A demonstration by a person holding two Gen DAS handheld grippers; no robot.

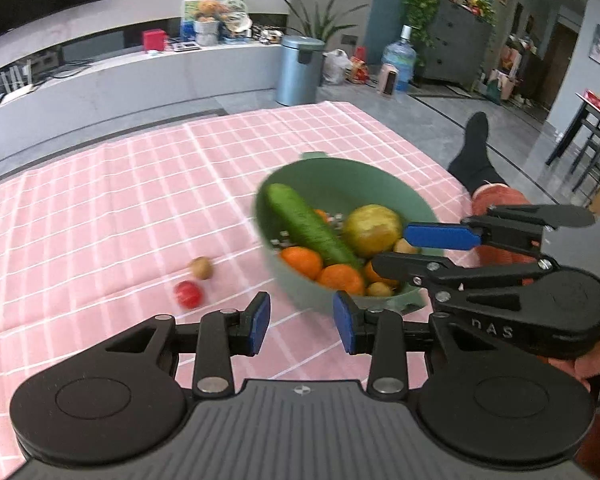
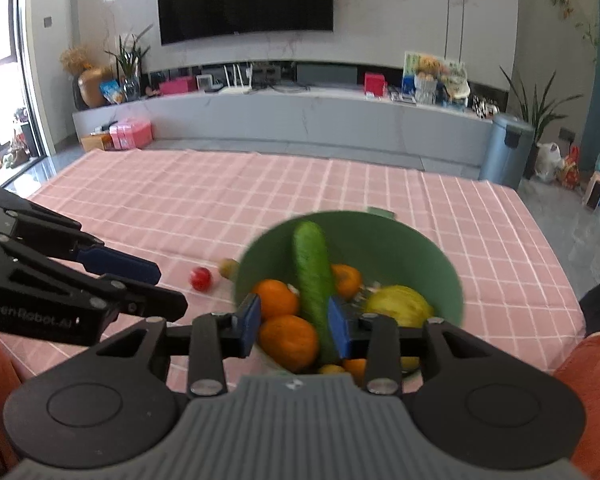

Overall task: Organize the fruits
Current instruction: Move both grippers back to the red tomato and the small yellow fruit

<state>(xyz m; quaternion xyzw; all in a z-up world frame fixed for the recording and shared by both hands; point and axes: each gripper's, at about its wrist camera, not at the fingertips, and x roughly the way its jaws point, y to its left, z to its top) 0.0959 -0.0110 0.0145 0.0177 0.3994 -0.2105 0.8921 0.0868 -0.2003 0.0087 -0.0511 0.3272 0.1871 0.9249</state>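
**Both grippers parted and empty above the fruit bowl**

The left gripper (image 1: 302,322) was seen with its jaws set narrowly apart and nothing held between them; only the pink checked cloth (image 1: 120,200) covering the bench showed in the gap. The green bowl (image 1: 412,196) was found just ahead of the left jaws and to their right, its near rim close beside the right blue pad. In it were seen a cucumber (image 1: 308,226), a yellow-green apple (image 1: 374,228) and several oranges (image 1: 302,260). A small red fruit (image 1: 188,294) and a brownish fruit (image 1: 201,267) lay on the cloth ahead of the left jaws and to their left, close together and well clear of the bowl.

The right gripper (image 2: 294,326) was likewise seen with its jaws narrowly parted and gripping nothing. The bowl sat directly ahead of and below the right jaws, and the cucumber and two oranges were framed in the gap without being pressed by the pads. In the left wrist view, the right gripper was seen reaching across the bowl's right side. Both views were somewhat blurred around the bowl.
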